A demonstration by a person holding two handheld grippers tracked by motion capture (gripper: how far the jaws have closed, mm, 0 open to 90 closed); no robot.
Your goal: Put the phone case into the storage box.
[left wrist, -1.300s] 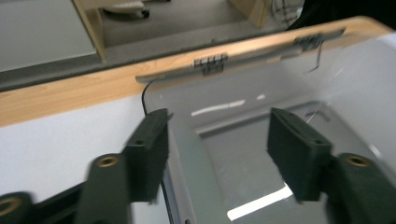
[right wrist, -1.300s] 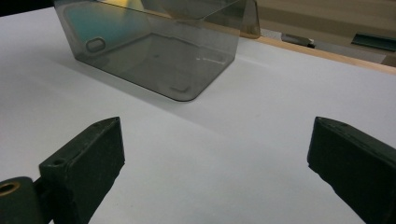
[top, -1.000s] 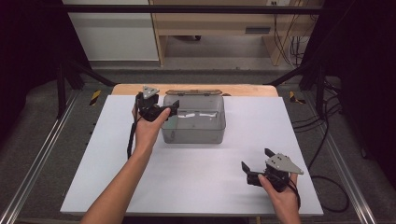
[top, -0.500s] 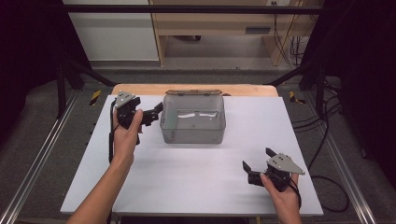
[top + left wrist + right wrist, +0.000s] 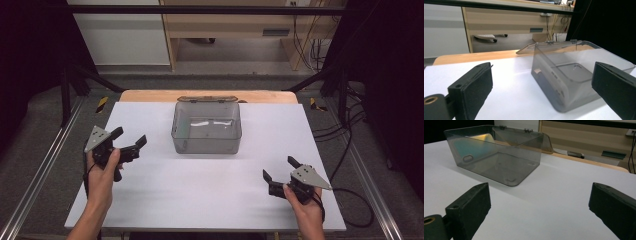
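A smoky clear plastic box (image 5: 207, 128) stands at the middle back of the white table (image 5: 210, 195), its hinged lid (image 5: 207, 99) folded open behind it. The box (image 5: 574, 75) looks empty inside, and it also appears in the right gripper view (image 5: 496, 152). My left gripper (image 5: 129, 140) is held open at the table's left side, well left of the box, its jaws pointing toward it. My right gripper (image 5: 281, 171) rests open near the front right, jaws wide apart and nothing between them.
A wooden strip (image 5: 150, 95) runs along the table's back edge. Metal frame rails (image 5: 40, 170) flank both sides, and cables (image 5: 345, 145) lie on the floor to the right. A wooden desk (image 5: 235, 30) stands beyond.
My left gripper has pulled away from the box's left wall, moving left and toward me. The right gripper has stayed where it was.
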